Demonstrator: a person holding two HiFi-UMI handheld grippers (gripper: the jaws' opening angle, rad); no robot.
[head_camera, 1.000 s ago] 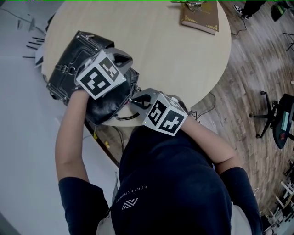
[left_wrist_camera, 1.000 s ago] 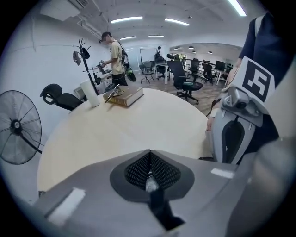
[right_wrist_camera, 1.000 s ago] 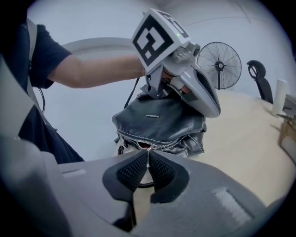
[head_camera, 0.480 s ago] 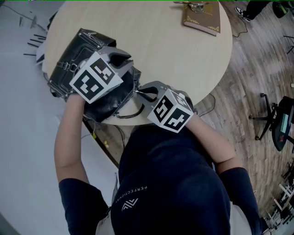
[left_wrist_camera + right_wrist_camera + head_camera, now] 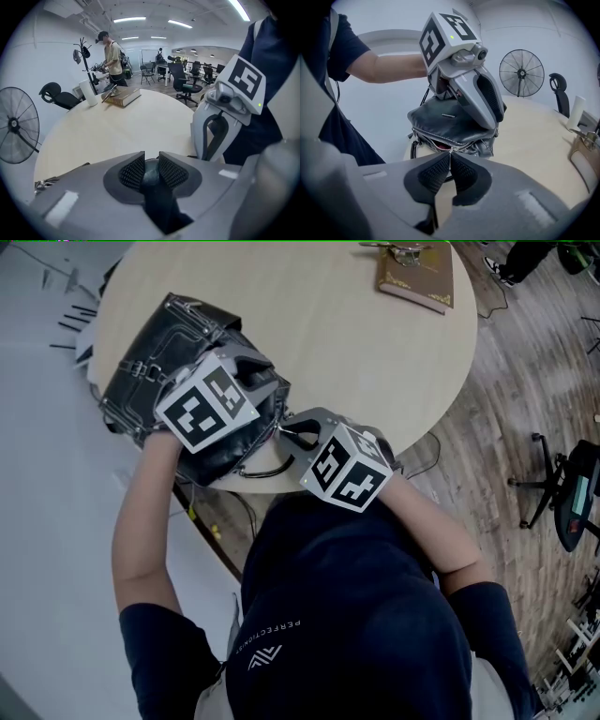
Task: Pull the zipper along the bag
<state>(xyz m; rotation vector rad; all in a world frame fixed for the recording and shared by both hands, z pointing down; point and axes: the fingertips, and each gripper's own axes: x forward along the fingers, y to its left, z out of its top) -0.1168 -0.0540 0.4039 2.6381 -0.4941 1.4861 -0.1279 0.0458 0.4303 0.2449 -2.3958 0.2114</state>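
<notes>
A black leather bag (image 5: 150,362) lies at the near left edge of the round table (image 5: 356,362). My left gripper (image 5: 258,395) points down onto the bag's top. Its jaws have just been opening and stand open, with a rounded fold of the bag's leather (image 5: 151,176) between the pads. My right gripper (image 5: 286,432) is at the bag's near end, shut on the zipper pull (image 5: 450,151). The zipper (image 5: 461,146) is partly open there and red lining (image 5: 439,144) shows in the gap. Both grippers sit close together.
A brown book (image 5: 414,273) with a metal object on it lies at the table's far edge. A floor fan (image 5: 14,124) stands beyond the table and a person (image 5: 111,58) stands behind it. An office chair (image 5: 562,484) is on the wooden floor to the right.
Hardly anything differs. Both grippers stay on the bag; the left gripper's cube has shifted slightly toward the right gripper.
</notes>
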